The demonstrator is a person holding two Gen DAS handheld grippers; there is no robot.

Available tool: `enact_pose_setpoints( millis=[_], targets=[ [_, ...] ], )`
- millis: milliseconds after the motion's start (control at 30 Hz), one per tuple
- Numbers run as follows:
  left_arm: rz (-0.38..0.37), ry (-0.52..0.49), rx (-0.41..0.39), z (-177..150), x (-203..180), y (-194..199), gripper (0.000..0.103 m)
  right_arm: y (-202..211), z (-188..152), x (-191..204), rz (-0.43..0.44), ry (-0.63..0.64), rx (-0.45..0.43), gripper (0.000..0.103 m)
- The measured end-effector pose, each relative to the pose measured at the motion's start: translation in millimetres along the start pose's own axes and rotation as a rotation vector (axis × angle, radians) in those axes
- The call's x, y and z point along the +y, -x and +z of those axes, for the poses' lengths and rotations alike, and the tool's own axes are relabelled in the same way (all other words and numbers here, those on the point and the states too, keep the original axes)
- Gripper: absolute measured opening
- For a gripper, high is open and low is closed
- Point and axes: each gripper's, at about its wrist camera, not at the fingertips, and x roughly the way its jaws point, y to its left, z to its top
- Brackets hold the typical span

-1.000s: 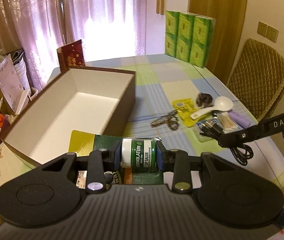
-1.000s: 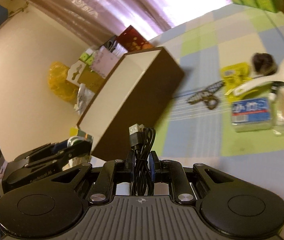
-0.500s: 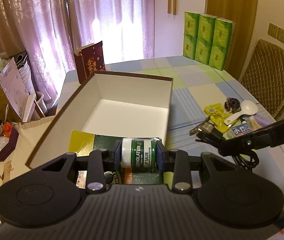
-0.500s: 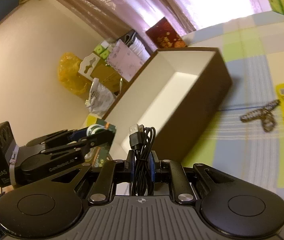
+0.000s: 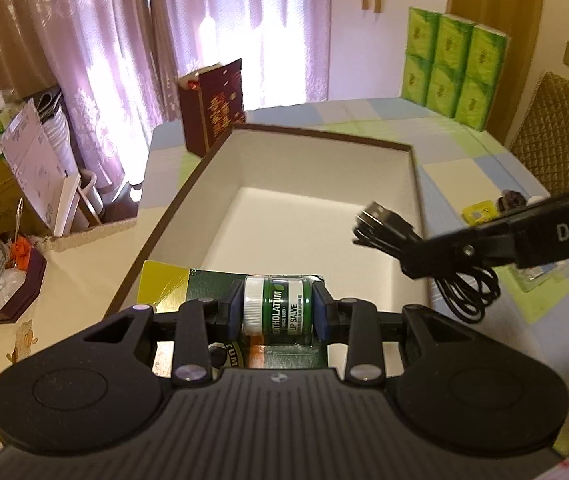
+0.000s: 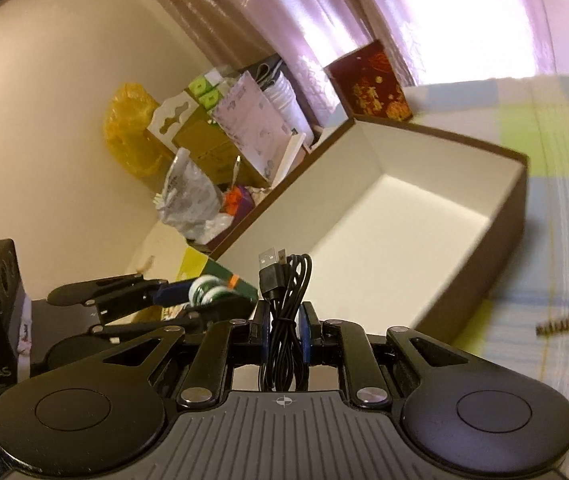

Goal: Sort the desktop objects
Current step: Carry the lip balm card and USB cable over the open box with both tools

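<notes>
An open brown box with a white inside sits on the checked worktop. The left claw pinches a carded lip salve jar over the box's near edge. The right claw clamps a coiled black cable above the box's near right corner.

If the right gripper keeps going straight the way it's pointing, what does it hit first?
Probably the open brown box. The right gripper, shut on the black USB cable, points over the near rim toward the white inside, though depth is hard to judge.
</notes>
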Motion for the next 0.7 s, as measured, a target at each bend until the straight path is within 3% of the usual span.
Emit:
enact_pose_setpoints(
  millis=[367, 700],
  targets=[
    [-0.051, -0.049, 0.106, -15, 19, -42, 0.030, -71, -14, 10, -0.173, 0.213, 0.149, 0.012],
    [-0.171, -0.254, 0.244, -21, 13, -86, 0.030, -110, -23, 6, -0.227, 0.491, 0.355, 0.012]
  ],
)
